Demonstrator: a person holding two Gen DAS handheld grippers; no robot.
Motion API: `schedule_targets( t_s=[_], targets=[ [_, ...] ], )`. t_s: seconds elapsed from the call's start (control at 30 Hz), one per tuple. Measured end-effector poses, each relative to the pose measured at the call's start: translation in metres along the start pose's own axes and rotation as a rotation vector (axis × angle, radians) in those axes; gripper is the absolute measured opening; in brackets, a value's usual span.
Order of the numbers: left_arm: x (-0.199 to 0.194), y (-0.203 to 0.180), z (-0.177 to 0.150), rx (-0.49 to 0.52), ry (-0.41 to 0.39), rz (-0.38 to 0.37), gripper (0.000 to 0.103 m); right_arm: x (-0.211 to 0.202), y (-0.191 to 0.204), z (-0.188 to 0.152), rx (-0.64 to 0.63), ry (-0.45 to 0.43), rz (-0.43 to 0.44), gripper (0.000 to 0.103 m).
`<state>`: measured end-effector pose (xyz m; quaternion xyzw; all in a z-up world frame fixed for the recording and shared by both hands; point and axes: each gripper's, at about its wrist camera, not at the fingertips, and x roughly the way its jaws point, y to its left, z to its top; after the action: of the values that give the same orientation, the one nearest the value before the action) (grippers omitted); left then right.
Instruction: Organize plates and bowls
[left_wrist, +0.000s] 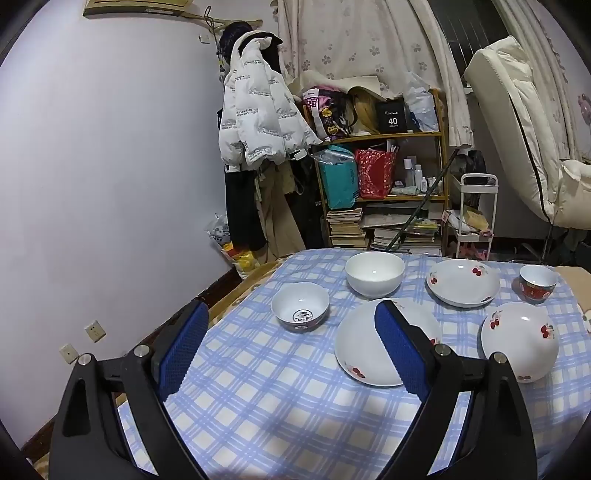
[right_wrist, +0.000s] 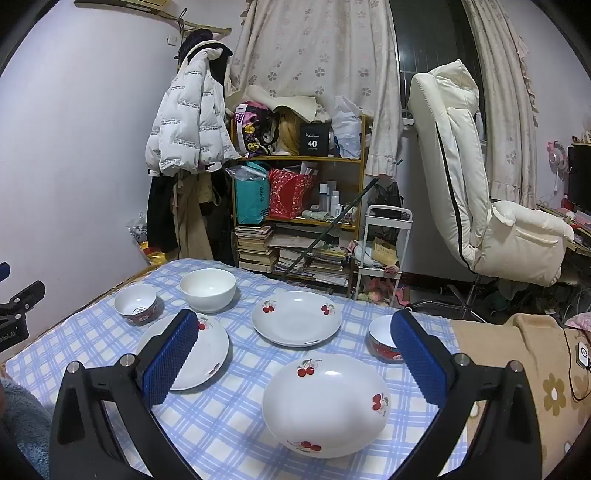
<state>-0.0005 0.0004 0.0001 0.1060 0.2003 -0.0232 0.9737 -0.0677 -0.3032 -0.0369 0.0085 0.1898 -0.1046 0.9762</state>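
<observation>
On the blue checked tablecloth (left_wrist: 258, 387) lie three white cherry-print plates: one near (left_wrist: 358, 343) (right_wrist: 207, 350), one farther back (left_wrist: 463, 282) (right_wrist: 296, 317), one to the right (left_wrist: 519, 339) (right_wrist: 327, 404). A plain white bowl (left_wrist: 374, 274) (right_wrist: 207, 290) and a small patterned bowl (left_wrist: 300, 306) (right_wrist: 136, 303) stand at the far left. A small red bowl (left_wrist: 538, 282) (right_wrist: 380, 336) stands at the right. My left gripper (left_wrist: 291, 347) hovers open, short of the small patterned bowl and the near plate. My right gripper (right_wrist: 293, 356) hovers open over the right-hand plate, holding nothing.
A cluttered wooden shelf (right_wrist: 295, 192) with books, a hanging white jacket (left_wrist: 258, 107) and a white reclining chair (right_wrist: 480, 206) stand behind the table. A beige flowered blanket (right_wrist: 517, 369) covers the table's right side. The table's left edge (left_wrist: 236, 291) drops toward the wall.
</observation>
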Motion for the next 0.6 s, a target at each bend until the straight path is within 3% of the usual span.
schedule_targets(
  t_s=[0.6],
  targets=[
    [-0.0001, 0.003, -0.0011, -0.008, -0.006, -0.005, 0.09, 0.0002, 0.0003, -0.0004, -0.005, -0.003, -0.001, 0.103]
  ],
)
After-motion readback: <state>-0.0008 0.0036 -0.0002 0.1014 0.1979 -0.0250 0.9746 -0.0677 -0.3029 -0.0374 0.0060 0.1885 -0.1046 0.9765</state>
